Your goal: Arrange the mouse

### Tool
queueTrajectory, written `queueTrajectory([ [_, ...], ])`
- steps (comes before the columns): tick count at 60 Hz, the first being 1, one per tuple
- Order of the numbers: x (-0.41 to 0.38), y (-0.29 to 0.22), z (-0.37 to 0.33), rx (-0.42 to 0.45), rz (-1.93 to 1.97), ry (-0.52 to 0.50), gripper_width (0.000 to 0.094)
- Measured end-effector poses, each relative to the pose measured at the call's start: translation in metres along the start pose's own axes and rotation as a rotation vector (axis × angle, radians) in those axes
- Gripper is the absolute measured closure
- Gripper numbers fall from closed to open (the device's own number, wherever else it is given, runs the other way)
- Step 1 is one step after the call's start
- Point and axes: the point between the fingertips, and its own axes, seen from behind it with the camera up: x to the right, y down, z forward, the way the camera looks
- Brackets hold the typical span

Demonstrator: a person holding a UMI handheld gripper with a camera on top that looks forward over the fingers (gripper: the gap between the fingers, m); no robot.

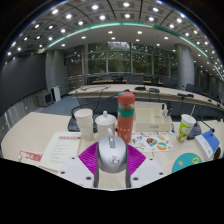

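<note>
My tool (112, 160) has its fingers spread either side of the mouse (112, 151), which sits on the counter (30, 135) just short of the red bottle (126, 116); whether the pads grip it I cannot tell, so I judge closing comes next.

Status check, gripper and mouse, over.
Gripper open. Mouse stands between the pads, on the desk. Red bottle and white cup just beyond.

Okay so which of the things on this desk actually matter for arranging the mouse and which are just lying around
Job:
mouse, between the fingers of the hand-held gripper
purple mouse mat under it

Lying about:
red-capped bottle
white cup
white teapot
green-and-white cup
leaflet
</note>
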Motion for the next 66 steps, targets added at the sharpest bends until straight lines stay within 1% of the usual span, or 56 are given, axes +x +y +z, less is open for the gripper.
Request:
queueTrajectory([
  [6,0.033,-0.056,-0.045,0.087,0.055,-0.007,0.0578],
  [11,0.080,-0.088,-0.073,0.140,0.074,0.023,0.0578],
  [14,0.112,-0.089,-0.086,0.154,0.094,0.047,0.0579],
  [18,0.161,-0.084,-0.089,0.144,0.106,0.086,0.0580],
  [21,0.197,-0.069,-0.086,0.113,0.111,0.121,0.0581],
  [25,0.241,-0.030,-0.082,0.066,0.133,0.157,0.0581],
  [31,0.293,0.023,-0.065,-0.029,0.138,0.200,0.0581],
  [34,0.310,0.053,-0.056,-0.083,0.140,0.200,0.0580],
  [40,0.327,0.101,-0.041,-0.156,0.139,0.200,0.0574],
  [45,0.333,0.125,-0.033,-0.185,0.142,0.189,0.0527],
  [53,0.330,0.150,-0.031,-0.238,0.145,0.162,0.0399],
  [55,0.331,0.150,-0.034,-0.239,0.141,0.167,0.0314],
  [59,0.330,0.145,-0.043,-0.231,0.119,0.167,0.0088],
  [60,0.330,0.143,-0.047,-0.228,0.111,0.171,0.0058],
  [62,0.327,0.137,-0.054,-0.222,0.098,0.171,0.0081],
  [66,0.322,0.125,-0.072,-0.211,0.082,0.179,0.0076],
])
